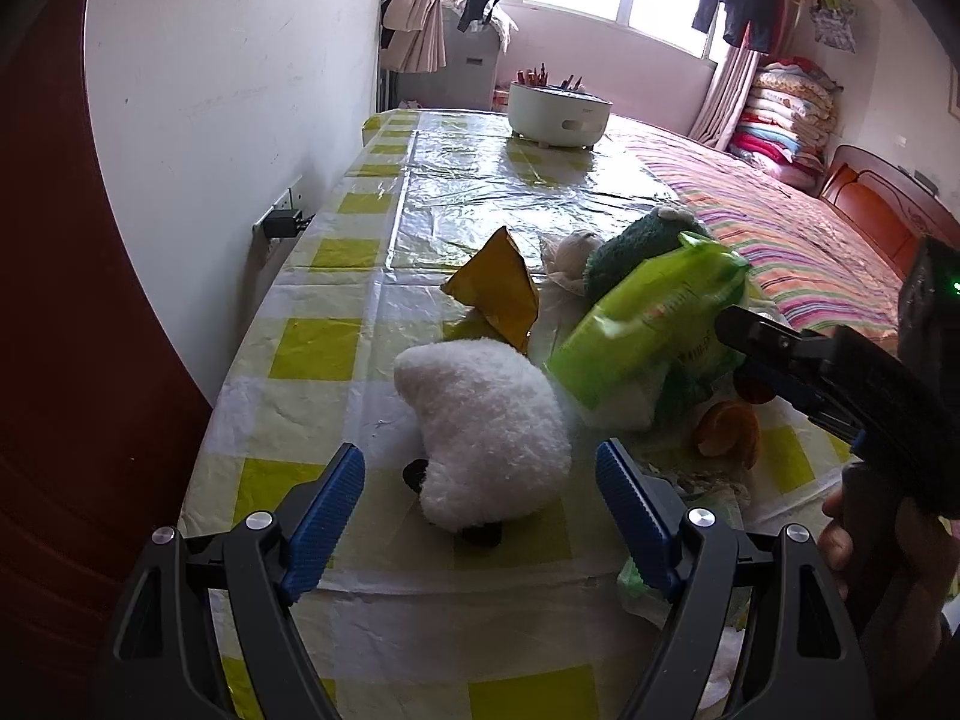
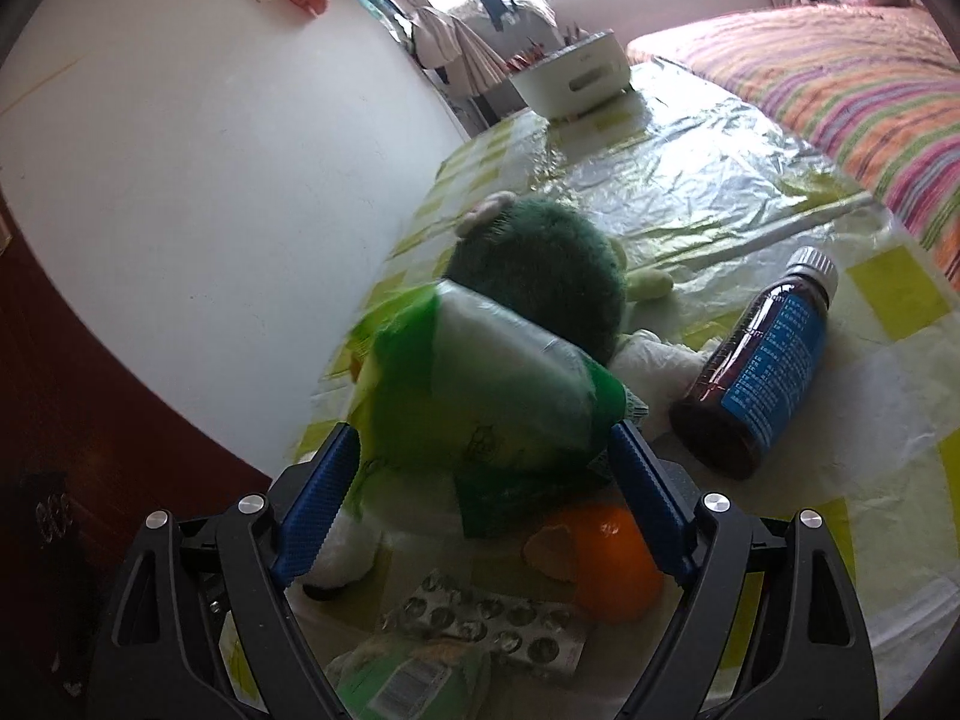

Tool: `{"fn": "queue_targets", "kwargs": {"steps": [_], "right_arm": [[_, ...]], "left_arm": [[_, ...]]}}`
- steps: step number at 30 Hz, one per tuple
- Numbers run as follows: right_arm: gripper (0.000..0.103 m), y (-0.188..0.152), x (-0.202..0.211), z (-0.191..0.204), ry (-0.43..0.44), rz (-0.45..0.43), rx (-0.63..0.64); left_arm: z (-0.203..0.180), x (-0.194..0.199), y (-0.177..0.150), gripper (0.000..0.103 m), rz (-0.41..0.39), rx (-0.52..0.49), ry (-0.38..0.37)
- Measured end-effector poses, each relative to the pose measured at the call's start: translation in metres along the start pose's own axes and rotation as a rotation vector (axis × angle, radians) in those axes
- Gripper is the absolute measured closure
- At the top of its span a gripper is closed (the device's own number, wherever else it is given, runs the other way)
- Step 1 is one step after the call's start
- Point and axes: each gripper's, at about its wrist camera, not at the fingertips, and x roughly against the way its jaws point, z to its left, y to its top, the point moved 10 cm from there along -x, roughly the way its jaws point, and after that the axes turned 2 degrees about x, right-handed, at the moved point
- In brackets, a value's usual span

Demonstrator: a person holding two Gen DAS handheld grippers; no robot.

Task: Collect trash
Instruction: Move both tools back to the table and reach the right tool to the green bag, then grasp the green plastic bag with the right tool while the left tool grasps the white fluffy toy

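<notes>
My left gripper (image 1: pixel 480 480) is open above the checked tablecloth (image 1: pixel 312 354), its blue pads either side of a white plush toy (image 1: pixel 486 420). A crumpled yellow wrapper (image 1: pixel 498 288) lies behind the toy. My right gripper (image 2: pixel 480 462) holds a green plastic packet (image 2: pixel 480 384) between its pads and lifts it; the left wrist view shows the packet (image 1: pixel 648 312) in the air in front of a green plush toy (image 1: pixel 648 240). Under the right gripper lie an orange peel (image 2: pixel 612 558), an empty blister pack (image 2: pixel 486 618) and a green labelled wrapper (image 2: pixel 408 678).
A brown medicine bottle (image 2: pixel 762 372) with a blue label lies on its side at the right. A white round appliance (image 1: pixel 558 114) stands at the table's far end. A white wall (image 1: pixel 228 90) runs along the left; a striped bed (image 1: pixel 798 228) borders the right.
</notes>
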Motion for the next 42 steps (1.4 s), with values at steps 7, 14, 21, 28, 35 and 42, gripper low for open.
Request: {"fn": "queue_targets", "kwargs": {"steps": [7,14,21,28,35,42], "right_arm": [[0.019,0.003,-0.005,-0.007,-0.029,0.014,-0.018],[0.012,0.006,-0.017,-0.003,-0.054,0.017,-0.05],[0.01,0.011,-0.031,0.003,-0.121,0.011,-0.054],[0.009,0.014,-0.043,0.003,-0.175,0.015,-0.037],[0.073,0.017,-0.045,-0.002,-0.16,0.027,0.008],[0.103,0.011,-0.046,-0.006,-0.07,0.054,-0.018]], "left_arm": [[0.004,0.001,0.002,0.026,-0.004,0.016,0.004],[0.007,0.0,0.003,0.026,-0.01,0.027,0.02],[0.009,-0.001,0.003,0.026,-0.01,0.025,0.039],[0.008,-0.004,0.001,0.026,-0.001,0.025,0.043],[0.008,-0.007,0.001,0.026,0.01,0.023,0.051],[0.009,-0.009,0.001,0.026,0.016,0.027,0.054]]}}
